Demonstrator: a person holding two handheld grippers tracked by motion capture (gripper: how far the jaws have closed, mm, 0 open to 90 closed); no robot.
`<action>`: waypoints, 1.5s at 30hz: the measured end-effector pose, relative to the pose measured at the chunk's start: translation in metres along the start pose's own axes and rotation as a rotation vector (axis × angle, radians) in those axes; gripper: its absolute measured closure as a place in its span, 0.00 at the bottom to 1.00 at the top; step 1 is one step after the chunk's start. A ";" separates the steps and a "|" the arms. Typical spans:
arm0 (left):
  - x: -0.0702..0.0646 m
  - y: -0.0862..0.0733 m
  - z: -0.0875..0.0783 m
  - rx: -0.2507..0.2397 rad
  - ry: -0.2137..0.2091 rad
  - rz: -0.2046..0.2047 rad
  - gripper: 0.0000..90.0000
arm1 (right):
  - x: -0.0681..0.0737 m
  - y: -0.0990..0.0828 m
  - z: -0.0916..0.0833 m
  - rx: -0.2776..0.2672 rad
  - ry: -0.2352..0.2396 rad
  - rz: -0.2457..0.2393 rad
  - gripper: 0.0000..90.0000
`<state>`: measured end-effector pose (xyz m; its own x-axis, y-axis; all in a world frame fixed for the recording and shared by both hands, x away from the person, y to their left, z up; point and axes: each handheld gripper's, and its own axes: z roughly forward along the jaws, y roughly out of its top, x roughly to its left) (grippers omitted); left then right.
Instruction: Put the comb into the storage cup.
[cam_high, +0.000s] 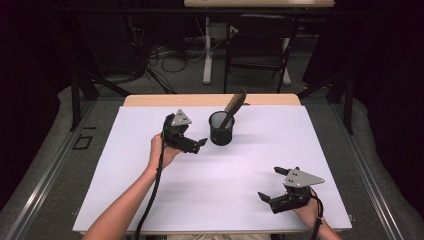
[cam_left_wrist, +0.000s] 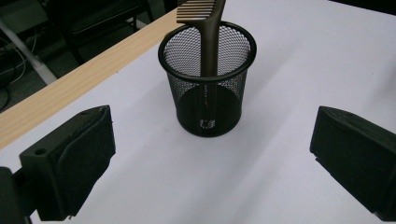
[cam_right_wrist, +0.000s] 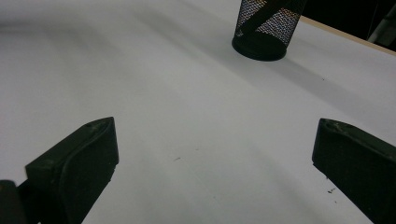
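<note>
Beside black wire-mesh cup (cam_high: 221, 129), left gripper (cam_high: 199, 144) hovering, jaws spread, empty; bump risking tipping cup, spilling brown plastic comb (cam_high: 234, 105). Right gripper (cam_high: 273, 183) jaws spread, idling.

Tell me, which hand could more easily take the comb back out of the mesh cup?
Probably the left: the left gripper sits open beside the mesh cup holding the comb. The right gripper is farther off.
</note>
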<state>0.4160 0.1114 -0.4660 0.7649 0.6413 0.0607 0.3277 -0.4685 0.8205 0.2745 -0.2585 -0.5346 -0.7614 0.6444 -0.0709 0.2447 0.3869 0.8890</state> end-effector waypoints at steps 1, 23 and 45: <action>0.000 -0.002 -0.002 0.002 0.004 0.004 0.00 | 0.000 0.000 0.000 0.001 -0.001 0.000 0.00; 0.002 -0.047 -0.040 0.018 0.037 -0.039 0.00 | 0.000 0.000 0.000 0.002 -0.001 0.002 0.00; -0.004 -0.083 -0.073 0.008 0.083 -0.072 0.00 | 0.000 0.000 0.001 0.003 -0.003 0.002 0.00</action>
<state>0.3456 0.1919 -0.4926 0.6908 0.7214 0.0490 0.3848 -0.4241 0.8198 0.2749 -0.2582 -0.5349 -0.7593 0.6469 -0.0706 0.2476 0.3875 0.8880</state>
